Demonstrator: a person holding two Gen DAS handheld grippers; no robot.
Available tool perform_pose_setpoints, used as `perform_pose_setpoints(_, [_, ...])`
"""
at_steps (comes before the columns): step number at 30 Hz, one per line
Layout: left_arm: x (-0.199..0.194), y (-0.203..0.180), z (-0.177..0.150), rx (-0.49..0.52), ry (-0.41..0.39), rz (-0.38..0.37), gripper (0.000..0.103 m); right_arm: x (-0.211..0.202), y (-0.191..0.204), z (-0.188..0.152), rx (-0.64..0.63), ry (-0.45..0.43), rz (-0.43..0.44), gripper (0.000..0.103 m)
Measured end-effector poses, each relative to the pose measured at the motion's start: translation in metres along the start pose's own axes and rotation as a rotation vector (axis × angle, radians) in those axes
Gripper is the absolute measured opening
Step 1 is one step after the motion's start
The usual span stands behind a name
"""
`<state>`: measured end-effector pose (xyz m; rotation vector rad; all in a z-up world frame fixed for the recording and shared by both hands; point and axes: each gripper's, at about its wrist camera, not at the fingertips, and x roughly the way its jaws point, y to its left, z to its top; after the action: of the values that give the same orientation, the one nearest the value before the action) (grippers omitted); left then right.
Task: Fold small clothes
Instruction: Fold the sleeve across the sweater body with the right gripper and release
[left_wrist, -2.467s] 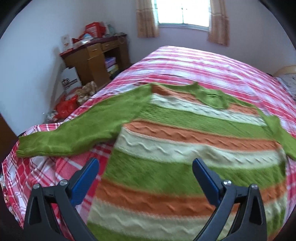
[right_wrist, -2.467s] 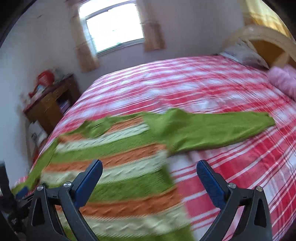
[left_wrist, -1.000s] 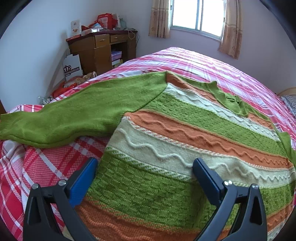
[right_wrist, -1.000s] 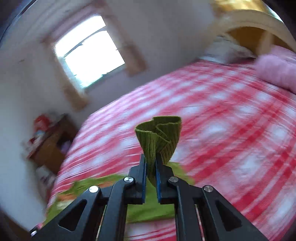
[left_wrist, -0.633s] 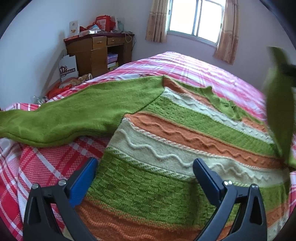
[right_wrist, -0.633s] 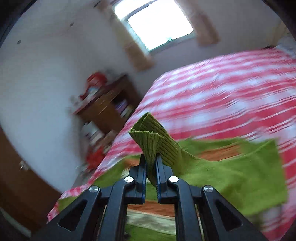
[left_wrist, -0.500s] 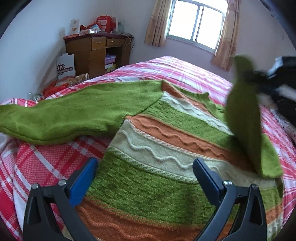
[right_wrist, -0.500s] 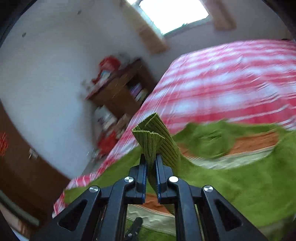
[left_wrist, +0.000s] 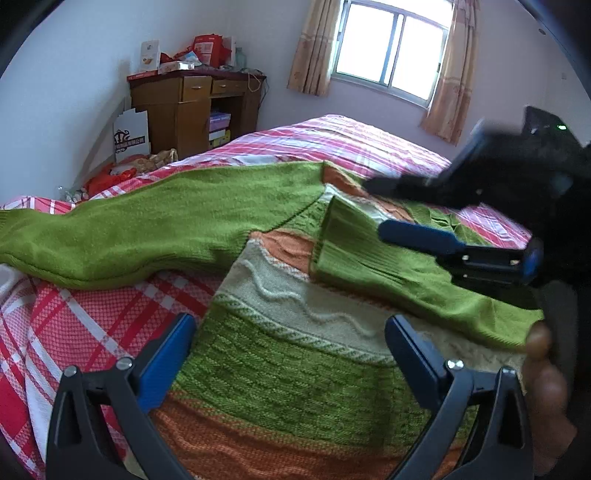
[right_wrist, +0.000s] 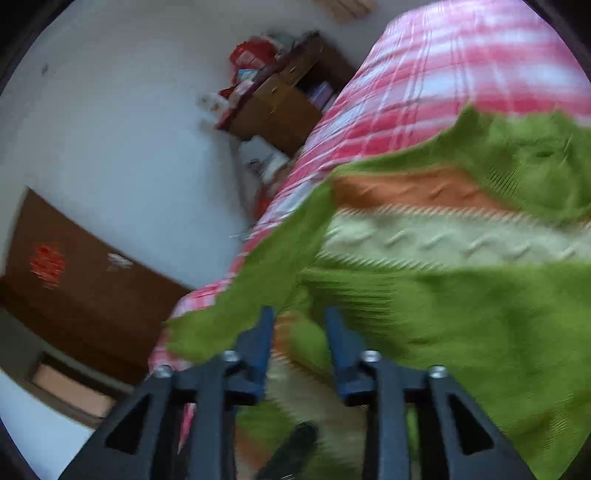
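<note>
A knitted sweater (left_wrist: 295, 354) with green, orange and cream stripes lies flat on the red plaid bed (left_wrist: 74, 317). One green sleeve (left_wrist: 147, 229) stretches out to the left. The other sleeve (left_wrist: 373, 258) is folded across the body, its ribbed cuff near the chest. My right gripper (left_wrist: 375, 205) reaches in from the right just above that cuff. Its jaws are opening and the pads do not press on the knit. The blurred right wrist view shows the right gripper (right_wrist: 299, 317) parted over the green sleeve (right_wrist: 461, 325). My left gripper (left_wrist: 290, 325) hovers open over the sweater's lower part.
A wooden desk (left_wrist: 192, 107) piled with boxes stands by the wall at the back left, with a cardboard box (left_wrist: 131, 136) and red bags beside it. A person's fingers (left_wrist: 543, 373) show at the right edge. A brown door (right_wrist: 74, 277) is seen beyond the bed's edge.
The right gripper swung the held cuff from the right side over the sweater's body, came down, and its jaws parted, letting the sleeve drop onto the stripes. The left gripper stayed put.
</note>
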<state>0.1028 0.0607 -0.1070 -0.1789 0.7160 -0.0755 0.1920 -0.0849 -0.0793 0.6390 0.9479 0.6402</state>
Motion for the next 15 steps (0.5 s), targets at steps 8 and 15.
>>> perform_pose_setpoints(8, [0.001, -0.002, 0.001, 0.005, 0.003, 0.008, 0.103, -0.063, 0.017, -0.019, -0.09, -0.159, -0.263, 0.046])
perform_pose_setpoints(15, [0.001, -0.004, 0.001, 0.016, 0.008, 0.024, 0.103, -0.127, -0.03, -0.063, -0.043, -0.239, -0.541, 0.042])
